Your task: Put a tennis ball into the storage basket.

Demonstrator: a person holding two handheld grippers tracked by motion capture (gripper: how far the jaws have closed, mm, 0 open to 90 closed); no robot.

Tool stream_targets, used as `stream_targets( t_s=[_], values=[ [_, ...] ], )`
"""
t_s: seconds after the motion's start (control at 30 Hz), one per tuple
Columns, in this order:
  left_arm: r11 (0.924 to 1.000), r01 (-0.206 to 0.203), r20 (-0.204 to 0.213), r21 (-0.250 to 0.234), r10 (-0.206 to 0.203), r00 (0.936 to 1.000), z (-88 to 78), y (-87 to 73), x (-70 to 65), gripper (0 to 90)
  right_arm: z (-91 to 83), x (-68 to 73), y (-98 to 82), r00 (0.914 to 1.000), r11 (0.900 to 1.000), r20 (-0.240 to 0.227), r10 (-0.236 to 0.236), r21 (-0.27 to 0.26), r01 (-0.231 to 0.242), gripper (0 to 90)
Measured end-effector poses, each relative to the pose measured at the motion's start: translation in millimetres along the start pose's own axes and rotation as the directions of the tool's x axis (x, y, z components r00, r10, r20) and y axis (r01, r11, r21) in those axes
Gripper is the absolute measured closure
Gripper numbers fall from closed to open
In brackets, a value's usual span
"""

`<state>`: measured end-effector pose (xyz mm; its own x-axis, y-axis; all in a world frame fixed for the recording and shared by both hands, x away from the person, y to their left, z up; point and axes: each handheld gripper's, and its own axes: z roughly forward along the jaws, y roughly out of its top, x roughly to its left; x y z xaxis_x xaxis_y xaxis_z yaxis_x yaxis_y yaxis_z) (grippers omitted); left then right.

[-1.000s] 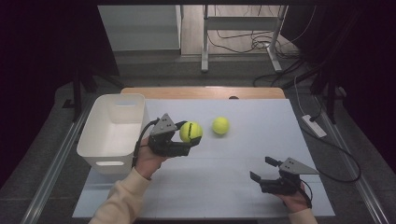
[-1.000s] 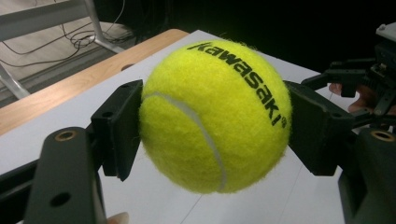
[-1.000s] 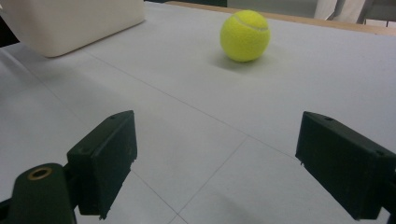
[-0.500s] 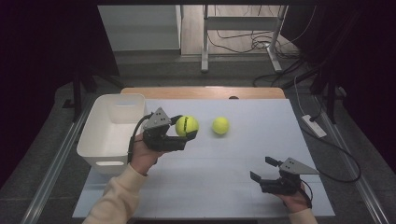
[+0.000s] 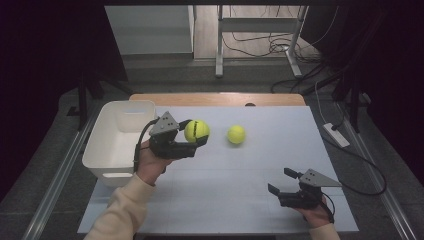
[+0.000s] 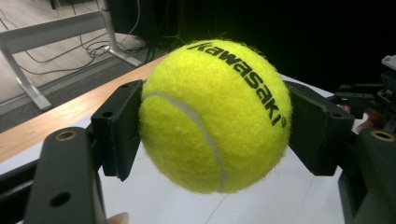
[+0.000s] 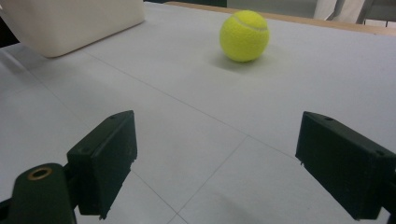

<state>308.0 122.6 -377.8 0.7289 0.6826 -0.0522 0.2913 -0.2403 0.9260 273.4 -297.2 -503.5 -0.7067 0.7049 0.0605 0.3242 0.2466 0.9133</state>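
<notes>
High view: fixed above the person's side of the desk [image 5: 220, 195], facing forward and down; it takes in the whole desk, the white bin [image 5: 117, 140] at its left and the floor beyond.

Left gripper view: mounted on the left tool [image 5: 197, 138], very close on the held ball [image 6: 215, 115], facing across the desk towards its wooden far edge, with the right tool [image 6: 369, 100] farther off at the frame's right edge.

Right gripper view: mounted on the right tool [image 5: 283, 182], low over the desk, facing along its surface towards the loose ball [image 7: 244, 36] and a corner of the bin.

Shared ground: the high view and right gripper view both cover the loose ball [image 5: 236, 134] and the bin; the high and left gripper views both cover the held ball
</notes>
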Motion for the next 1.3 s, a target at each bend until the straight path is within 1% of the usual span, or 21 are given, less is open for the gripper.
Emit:
stream_targets(
  t_s=[0.27, 0.37, 0.53, 0.57, 0.7, 0.77, 0.83, 1.03, 1.27, 1.3],
  values=[
    [0.9999, 0.008, -0.022, -0.009, -0.008, 0.9997, -6.1, 5.0, 7.2, 27.2, 0.2, -0.1, -0.2, 1.0, 1.0, 0.0, 0.002, -0.002, -0.002, 12.5],
    [0.9998, 0.008, -0.015, -0.02, -0.008, 0.9999, -8.4, 6.1, 9.6, 27.2, 0.3, -0.1, -0.3, 1.0, 1.0, 0.0, 0.001, -0.001, -0.001, 12.5],
    [0.9998, 0.01, -0.035, -0.017, -0.011, 0.9993, -11.0, 7.8, 14.5, 27.2, 0.3, -0.3, -0.4, 1.0, 1.0, 0.0, 0.002, -0.001, -0.002, 12.5],
    [0.9996, 0.021, -0.038, -0.019, -0.021, 0.999, -11.9, 8.2, 17.1, 27.2, 0.3, -0.3, -0.4, 1.0, 1.0, 0.0, 0.002, -0.001, -0.002, 12.5],
    [0.9994, 0.03, -0.047, -0.018, -0.031, 0.9984, -13.7, 8.7, 21.5, 27.2, 0.3, -0.3, -0.4, 1.0, 1.0, 0.0, 0.002, -0.001, -0.002, 12.5],
    [0.9985, 0.044, -0.042, -0.031, -0.046, 0.9981, -16.1, 9.2, 25.2, 27.1, 0.3, -0.3, -0.5, 1.0, 1.0, -0.001, 0.003, -0.002, -0.003, 12.4],
    [0.9985, 0.044, -0.046, -0.031, -0.046, 0.9979, -17.1, 9.6, 26.1, 27.2, 0.3, -0.3, -0.5, 1.0, 1.0, 0.0, 0.003, -0.002, -0.003, 12.5],
    [0.9983, 0.048, -0.072, -0.032, -0.05, 0.9962, -21.8, 12.8, 33.3, 27.2, 0.1, -0.7, -0.5, 1.0, 1.0, 0.002, 0.003, -0.001, -0.003, 12.4],
    [0.9973, 0.065, -0.108, -0.035, -0.068, 0.9918, -25.8, 12.8, 45.3, 27.2, -0.2, -0.6, -0.5, 1.0, 1.0, 0.003, 0.004, -0.001, -0.004, 12.4],
    [0.9973, 0.065, -0.108, -0.035, -0.068, 0.9918, -25.8, 12.8, 45.3, 27.2, -0.2, -0.7, -0.5, 1.0, 1.0, 0.003, 0.004, -0.001, -0.004, 12.4]
  ],
)
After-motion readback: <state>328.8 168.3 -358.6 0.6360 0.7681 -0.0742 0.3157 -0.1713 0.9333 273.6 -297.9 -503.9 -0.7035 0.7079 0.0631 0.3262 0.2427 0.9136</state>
